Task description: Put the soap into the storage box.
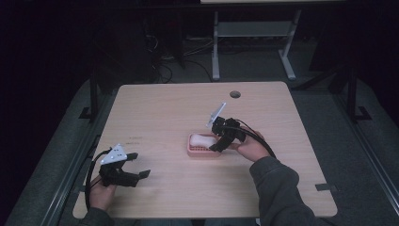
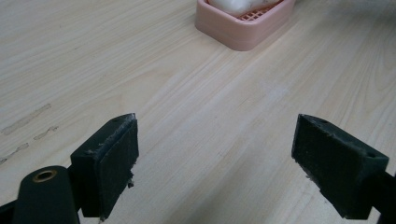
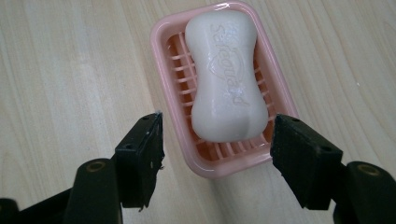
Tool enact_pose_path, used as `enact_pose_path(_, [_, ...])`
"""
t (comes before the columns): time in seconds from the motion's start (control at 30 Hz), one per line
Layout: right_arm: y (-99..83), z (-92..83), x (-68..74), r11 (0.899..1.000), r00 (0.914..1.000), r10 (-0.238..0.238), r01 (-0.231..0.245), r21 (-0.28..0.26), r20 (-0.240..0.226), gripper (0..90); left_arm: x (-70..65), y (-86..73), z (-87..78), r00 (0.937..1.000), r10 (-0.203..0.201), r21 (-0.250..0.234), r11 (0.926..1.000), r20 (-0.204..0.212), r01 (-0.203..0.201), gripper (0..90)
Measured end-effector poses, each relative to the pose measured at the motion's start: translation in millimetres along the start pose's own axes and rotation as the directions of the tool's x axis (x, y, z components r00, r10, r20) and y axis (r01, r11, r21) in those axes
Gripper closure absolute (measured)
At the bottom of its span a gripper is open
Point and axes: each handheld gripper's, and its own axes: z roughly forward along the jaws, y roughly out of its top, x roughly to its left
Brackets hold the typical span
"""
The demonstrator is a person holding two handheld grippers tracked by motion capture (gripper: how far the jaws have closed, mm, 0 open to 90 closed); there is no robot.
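Observation:
A pink soap dish (image 1: 194, 151) (image 3: 163, 51) (image 2: 224, 32) lies near the middle of the wooden table. In it rests a white bar of soap (image 3: 226, 74) (image 1: 202, 139) (image 2: 231, 4) with raised lettering. My right gripper (image 1: 221, 141) (image 3: 217, 156) hovers open at the dish's near end, one jaw on each side of it, holding nothing. My left gripper (image 1: 136, 165) (image 2: 215, 163) is open over bare wood at the table's front left, well apart from the dish.
The table (image 1: 164, 108) has a round cable hole (image 1: 235, 94) near its far edge. Faint scuff marks (image 2: 28, 121) show on the wood left of my left gripper. Beyond the table stand a desk's white legs (image 1: 215, 47) on a dark floor.

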Motion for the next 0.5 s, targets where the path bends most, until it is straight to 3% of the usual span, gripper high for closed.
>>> enact_pose_path(0.5, [-11.8, -5.2, 0.5, 1.000, 0.9996, 0.028, -0.028, 0.006, 0.001, 32.7, -0.2, -0.1, 0.3, 1.0000, 0.001, 0.001, 1.0000, -0.002, -0.001, 14.1])
